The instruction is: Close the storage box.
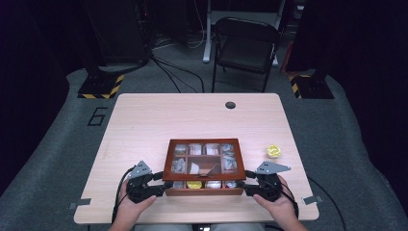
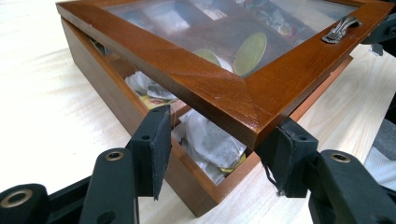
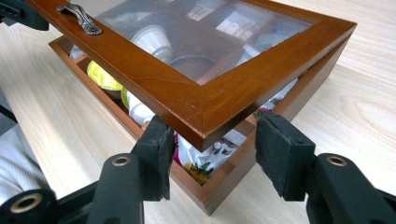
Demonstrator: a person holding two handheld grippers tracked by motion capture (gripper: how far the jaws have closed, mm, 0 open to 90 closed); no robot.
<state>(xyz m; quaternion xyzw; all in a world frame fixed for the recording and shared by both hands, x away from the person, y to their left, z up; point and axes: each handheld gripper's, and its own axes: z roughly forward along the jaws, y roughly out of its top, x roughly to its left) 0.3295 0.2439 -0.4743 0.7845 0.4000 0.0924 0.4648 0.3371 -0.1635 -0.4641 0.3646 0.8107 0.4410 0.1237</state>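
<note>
A: Where is the brown wooden box with the glass-paned lid (image 1: 204, 168)?

B: At the near middle of the pale wooden table (image 1: 159, 115), its front edge close to the person. The lid (image 2: 224, 88) stands slightly raised off the base (image 2: 116, 100), with a gap along the front and both near corners.

A: And the grippers?

B: The left gripper (image 2: 217, 149) straddles the lid's near-left corner, the right gripper (image 3: 212, 149) the near-right one. Each has one pad under the lid edge and one at the outer face, so both look clamped on the lid, though the exact contact of the pads is hard to make out.

A: What is inside?

B: Through the gap, white sachets (image 2: 210, 142) and a yellow capsule (image 3: 102, 74). Through the glass, a white cup (image 3: 152, 39) and a gold disc (image 2: 250, 53); reflections blur the rest, and the far compartments are cut off.

A: Anything else?

B: A small metal handle (image 3: 79, 18) on the lid's front rail, a yellow round capsule (image 1: 274, 151) lying on the table right of the box, and a dark folding chair (image 1: 245, 45) beyond the table. The person's hands (image 1: 276, 204) are partly cut off at the bottom of the high view.
</note>
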